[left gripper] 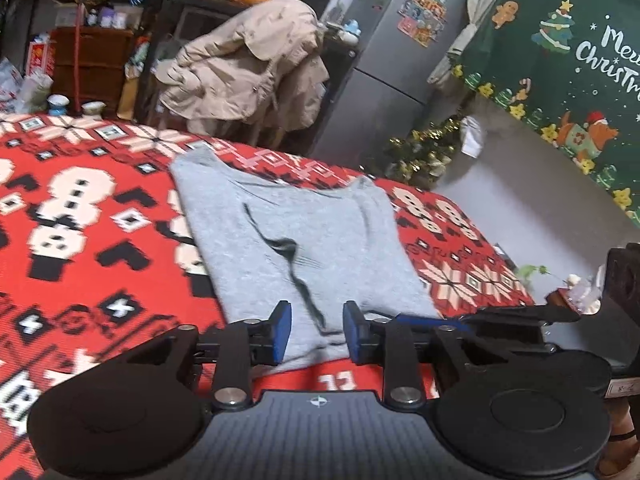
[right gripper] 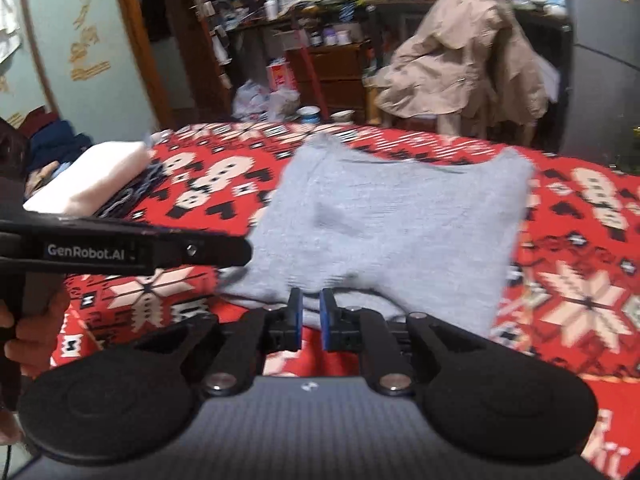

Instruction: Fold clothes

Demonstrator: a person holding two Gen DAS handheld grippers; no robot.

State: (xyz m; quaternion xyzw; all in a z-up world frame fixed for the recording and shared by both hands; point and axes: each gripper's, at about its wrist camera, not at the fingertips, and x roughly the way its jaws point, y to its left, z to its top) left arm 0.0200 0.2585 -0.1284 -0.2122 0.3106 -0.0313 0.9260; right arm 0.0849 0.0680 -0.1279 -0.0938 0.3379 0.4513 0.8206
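Note:
A grey garment (left gripper: 296, 236) lies folded into a rough rectangle on the red patterned blanket (left gripper: 80, 240), with a dark print across it. My left gripper (left gripper: 317, 330) hovers at its near edge, jaws apart, grey cloth showing in the gap but not pinched. In the right wrist view the same grey garment (right gripper: 392, 224) lies ahead. My right gripper (right gripper: 311, 316) sits at its near hem with a narrow gap between the blue pads (right gripper: 296, 320) and nothing clamped. The left gripper's black body (right gripper: 120, 248) reaches in from the left, held by a hand (right gripper: 32, 320).
A stack of folded pale clothes (right gripper: 88, 180) rests at the blanket's left edge. Beyond the bed stand a chair draped with a beige coat (left gripper: 248, 68), a grey fridge (left gripper: 396, 64), cluttered shelves (right gripper: 320, 40) and a green Christmas cloth (left gripper: 560, 60).

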